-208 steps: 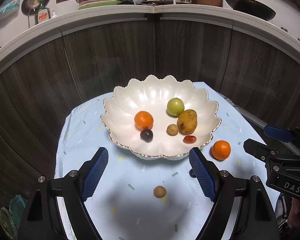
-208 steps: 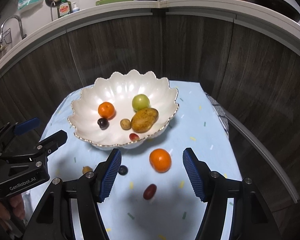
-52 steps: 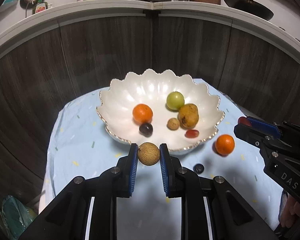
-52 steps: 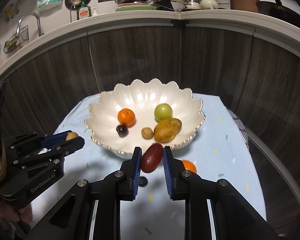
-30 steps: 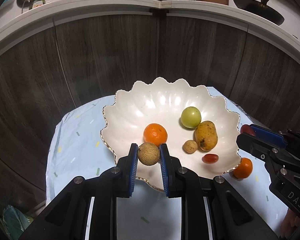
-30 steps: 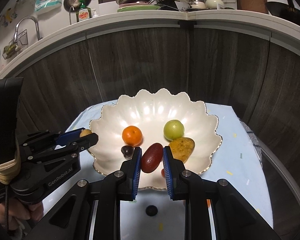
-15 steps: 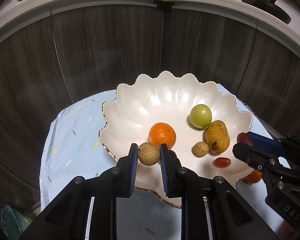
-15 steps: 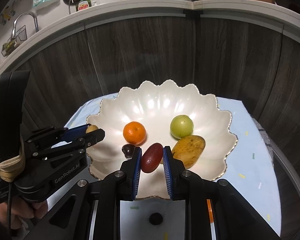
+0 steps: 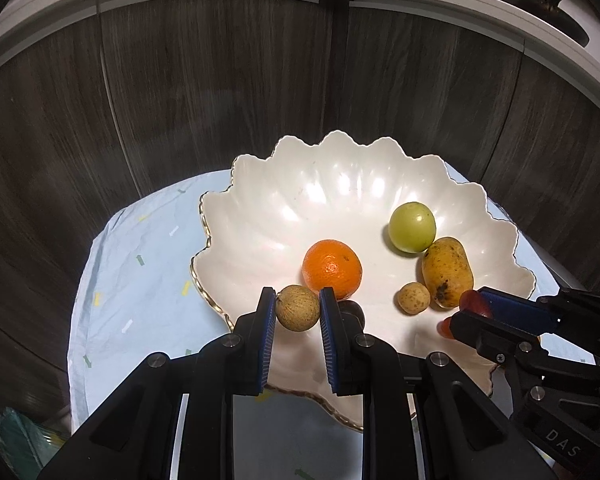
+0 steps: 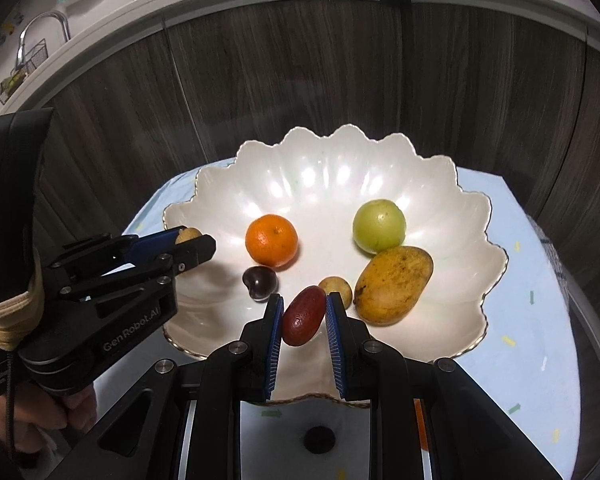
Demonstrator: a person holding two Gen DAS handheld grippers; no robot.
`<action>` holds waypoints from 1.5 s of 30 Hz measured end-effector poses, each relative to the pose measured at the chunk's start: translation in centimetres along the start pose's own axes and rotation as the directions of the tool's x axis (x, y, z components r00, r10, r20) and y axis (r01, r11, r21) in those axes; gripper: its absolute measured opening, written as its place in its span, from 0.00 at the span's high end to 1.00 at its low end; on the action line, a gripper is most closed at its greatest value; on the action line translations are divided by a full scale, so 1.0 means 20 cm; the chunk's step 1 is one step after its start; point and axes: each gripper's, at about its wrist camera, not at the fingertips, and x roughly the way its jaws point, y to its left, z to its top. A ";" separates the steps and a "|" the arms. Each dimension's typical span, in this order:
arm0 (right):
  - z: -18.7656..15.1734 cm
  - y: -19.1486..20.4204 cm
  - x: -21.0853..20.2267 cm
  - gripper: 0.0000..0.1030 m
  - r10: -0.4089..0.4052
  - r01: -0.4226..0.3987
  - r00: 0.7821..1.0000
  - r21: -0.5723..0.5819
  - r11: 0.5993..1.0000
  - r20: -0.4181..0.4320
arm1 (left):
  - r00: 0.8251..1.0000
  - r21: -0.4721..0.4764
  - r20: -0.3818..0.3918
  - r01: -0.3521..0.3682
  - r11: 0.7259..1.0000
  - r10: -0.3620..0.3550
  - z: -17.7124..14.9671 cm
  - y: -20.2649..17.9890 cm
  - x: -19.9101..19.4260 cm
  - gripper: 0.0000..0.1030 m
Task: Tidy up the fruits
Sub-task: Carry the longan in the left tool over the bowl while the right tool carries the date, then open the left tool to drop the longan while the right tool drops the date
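A white scalloped bowl (image 9: 340, 184) (image 10: 332, 168) sits on a pale blue cloth. Inside lie an orange (image 9: 332, 268) (image 10: 271, 240), a green fruit (image 9: 412, 227) (image 10: 379, 225), a yellow mango (image 9: 447, 272) (image 10: 394, 285), a small tan fruit (image 9: 413, 298) (image 10: 336, 286) and a dark cherry (image 10: 260, 282). My left gripper (image 9: 297, 309) is shut on a round tan longan (image 9: 297, 308) over the bowl's near left rim. My right gripper (image 10: 303, 315) is shut on a dark red oblong fruit (image 10: 303, 315) above the bowl's near side.
Dark wood cabinet fronts (image 9: 220, 80) curve close behind the bowl under a white counter. A small dark fruit (image 10: 319, 438) and part of an orange (image 10: 420, 420) lie on the cloth in front of the bowl. A hand (image 10: 32, 424) grips the left tool.
Both grippers have sunk and come closer over the bowl, each still holding its fruit. The bowl looms larger in both views.
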 end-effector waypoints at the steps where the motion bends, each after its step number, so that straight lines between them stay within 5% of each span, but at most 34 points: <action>1: 0.00 0.00 0.00 0.78 0.000 0.000 1.000 0.001 1.000 0.000 | 1.000 0.000 0.000 0.000 1.000 0.000 0.00 0.00 0.00 0.78; 6: 0.00 -0.01 0.00 0.76 -0.002 0.002 1.000 -0.003 1.000 -0.004 | 1.000 -0.003 -0.006 0.001 1.000 -0.001 0.00 0.01 0.00 0.70; 8: 0.00 -0.01 0.00 0.66 -0.005 0.005 1.000 0.001 1.000 -0.005 | 1.000 -0.006 -0.004 -0.006 1.000 0.006 0.00 0.01 0.00 0.60; 14: 0.00 -0.02 -0.03 0.47 -0.030 0.030 0.999 0.009 0.999 0.010 | 1.000 -0.003 -0.003 -0.013 1.000 0.013 0.01 0.00 -0.02 0.58; 17: 0.00 -0.03 -0.05 0.39 -0.046 0.046 0.999 0.015 0.999 0.019 | 1.000 0.005 0.003 -0.028 1.000 0.028 0.01 0.00 -0.04 0.48; 28: -0.01 -0.07 -0.12 0.37 -0.079 0.078 0.996 0.029 0.997 0.036 | 0.997 0.008 0.025 -0.071 0.997 0.071 0.01 -0.03 -0.13 0.25; 45: -0.05 -0.14 -0.34 0.31 -0.131 0.128 0.987 0.042 0.991 0.088 | 0.996 0.014 0.054 -0.074 0.997 0.074 -0.01 -0.13 -0.31 0.13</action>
